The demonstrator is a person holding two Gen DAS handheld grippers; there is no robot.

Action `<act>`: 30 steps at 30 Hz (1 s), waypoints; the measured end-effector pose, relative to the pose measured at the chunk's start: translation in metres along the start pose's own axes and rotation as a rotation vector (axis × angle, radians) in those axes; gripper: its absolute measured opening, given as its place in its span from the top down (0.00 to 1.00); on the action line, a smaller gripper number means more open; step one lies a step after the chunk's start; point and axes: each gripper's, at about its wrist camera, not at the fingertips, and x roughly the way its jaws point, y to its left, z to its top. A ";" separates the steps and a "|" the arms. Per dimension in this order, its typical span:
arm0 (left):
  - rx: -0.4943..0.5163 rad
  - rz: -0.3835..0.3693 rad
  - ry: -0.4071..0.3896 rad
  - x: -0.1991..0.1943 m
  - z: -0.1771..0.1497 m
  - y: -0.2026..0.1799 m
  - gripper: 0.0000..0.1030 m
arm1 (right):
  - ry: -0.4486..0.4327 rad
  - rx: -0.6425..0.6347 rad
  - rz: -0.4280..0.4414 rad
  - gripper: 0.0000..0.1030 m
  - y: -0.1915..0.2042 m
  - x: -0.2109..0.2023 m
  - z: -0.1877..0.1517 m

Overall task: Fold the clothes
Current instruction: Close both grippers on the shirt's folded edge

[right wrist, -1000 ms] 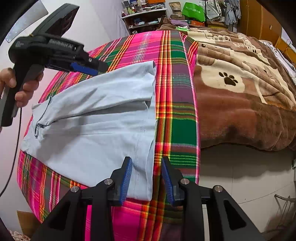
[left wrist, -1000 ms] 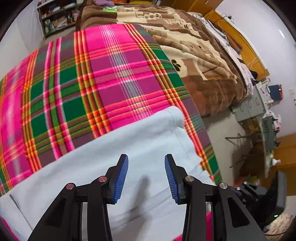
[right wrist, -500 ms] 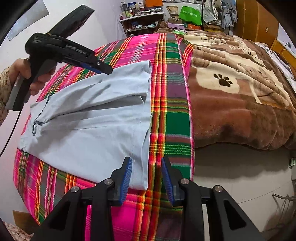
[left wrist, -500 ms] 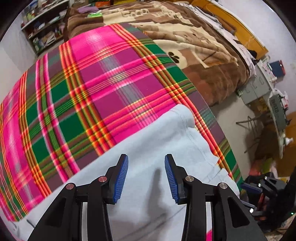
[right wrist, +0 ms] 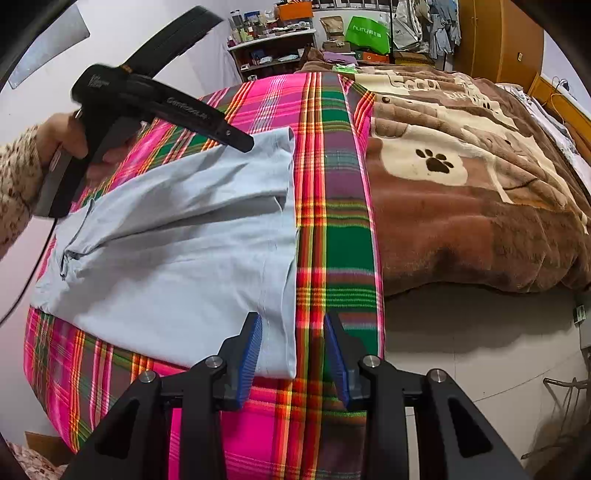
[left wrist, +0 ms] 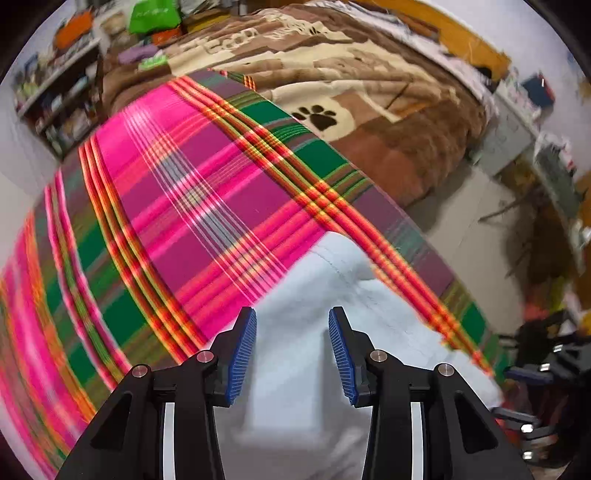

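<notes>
Left claw [left wrist: 291, 350] has shifted toward the garment's [left wrist: 314, 332] corner.

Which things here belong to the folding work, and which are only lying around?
For the job: pale blue cotton garment; left gripper; right gripper, jaws opening over the garment's corner.

Lying about: pink-and-green plaid blanket, brown paw-print fleece blanket, green bag.

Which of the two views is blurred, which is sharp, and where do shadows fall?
Left wrist view: the plaid blanket is streaked by motion blur, and the room edges are smeared. Right wrist view: sharp; the left gripper casts a soft shadow on the pale garment.
</notes>
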 end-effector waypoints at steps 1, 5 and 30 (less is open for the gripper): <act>0.007 0.006 -0.010 0.000 0.003 0.000 0.59 | -0.004 -0.002 -0.003 0.66 0.001 0.000 0.000; 0.042 0.026 -0.030 0.006 0.014 -0.002 0.59 | -0.018 0.005 -0.003 0.66 0.002 -0.002 0.000; 0.207 -0.033 0.002 0.029 0.024 -0.038 0.81 | 0.024 0.061 0.099 0.66 0.001 0.015 -0.007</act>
